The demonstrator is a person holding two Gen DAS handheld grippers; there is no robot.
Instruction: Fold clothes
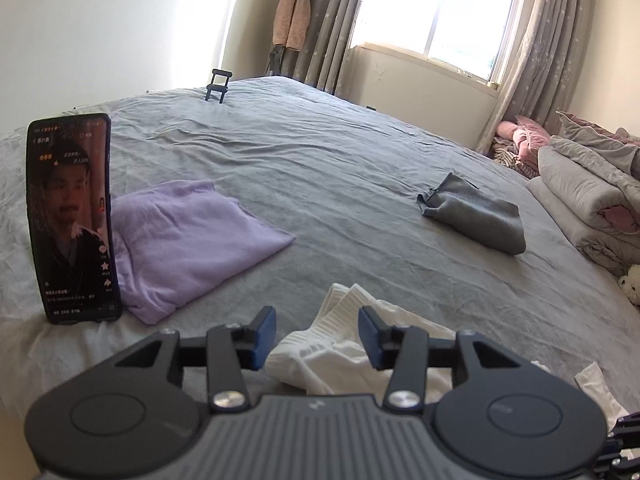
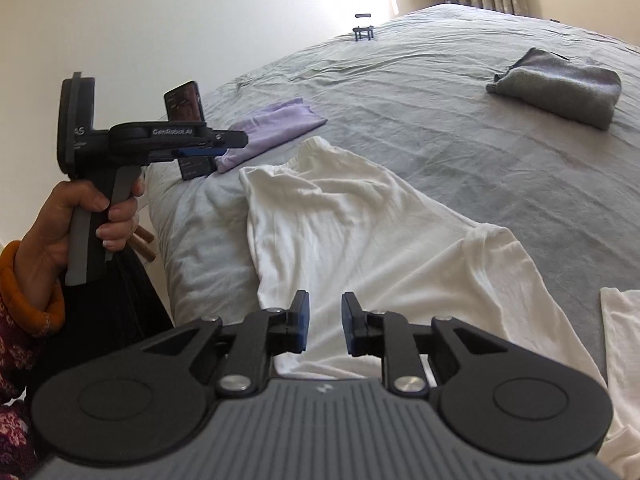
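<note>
Three garments lie on the grey bed [image 1: 340, 168]: from left, a folded lilac top [image 1: 188, 240] beside a propped phone [image 1: 72, 220], a white shirt [image 2: 360, 232] spread loose and rumpled at the near edge, a folded grey piece [image 1: 476, 216] farther right. The shirt looks light, soft and limp; its hem or shoulders seem the best holds. The left hand-held gripper [image 1: 316, 336] gapes wide over it, the right hand-held gripper [image 2: 324, 324] narrower, both empty. Sunlit window [image 1: 436, 12], curtains behind.
</note>
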